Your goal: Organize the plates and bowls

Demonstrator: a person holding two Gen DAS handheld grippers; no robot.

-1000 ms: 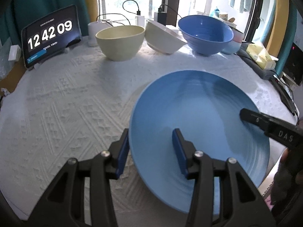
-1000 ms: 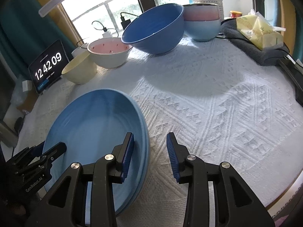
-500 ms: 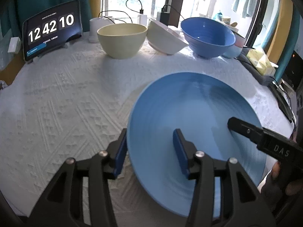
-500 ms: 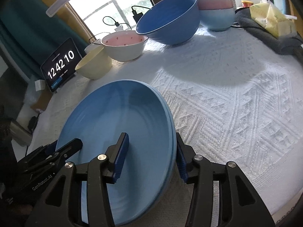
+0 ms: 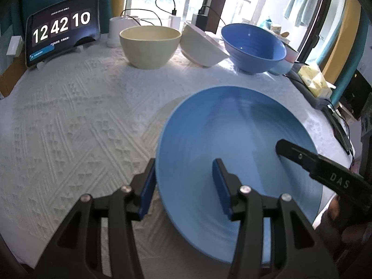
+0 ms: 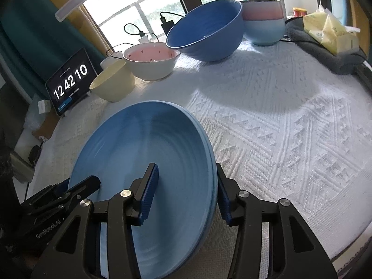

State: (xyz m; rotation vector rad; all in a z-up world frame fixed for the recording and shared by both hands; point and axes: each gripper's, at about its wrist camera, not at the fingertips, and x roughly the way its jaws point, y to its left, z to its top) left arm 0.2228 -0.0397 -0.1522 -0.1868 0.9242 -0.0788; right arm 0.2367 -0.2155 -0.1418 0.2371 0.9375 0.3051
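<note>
Since a second ago, the right gripper [image 6: 187, 191] has been brought forward so that its jaws straddle the rim of the blue plate [image 6: 148, 162], where they earlier stood beside it. A second rim edge beneath that plate is shown only by the right wrist view, along with the pink inside of the white bowl [image 6: 151, 61]. The opposite rim is straddled by the left gripper [image 5: 183, 188], seen in the left wrist view. Both pairs of jaws are held wide, with visible gaps around the rim. The plate is seen near the front of the white-clothed worktop [image 5: 69, 121].
</note>
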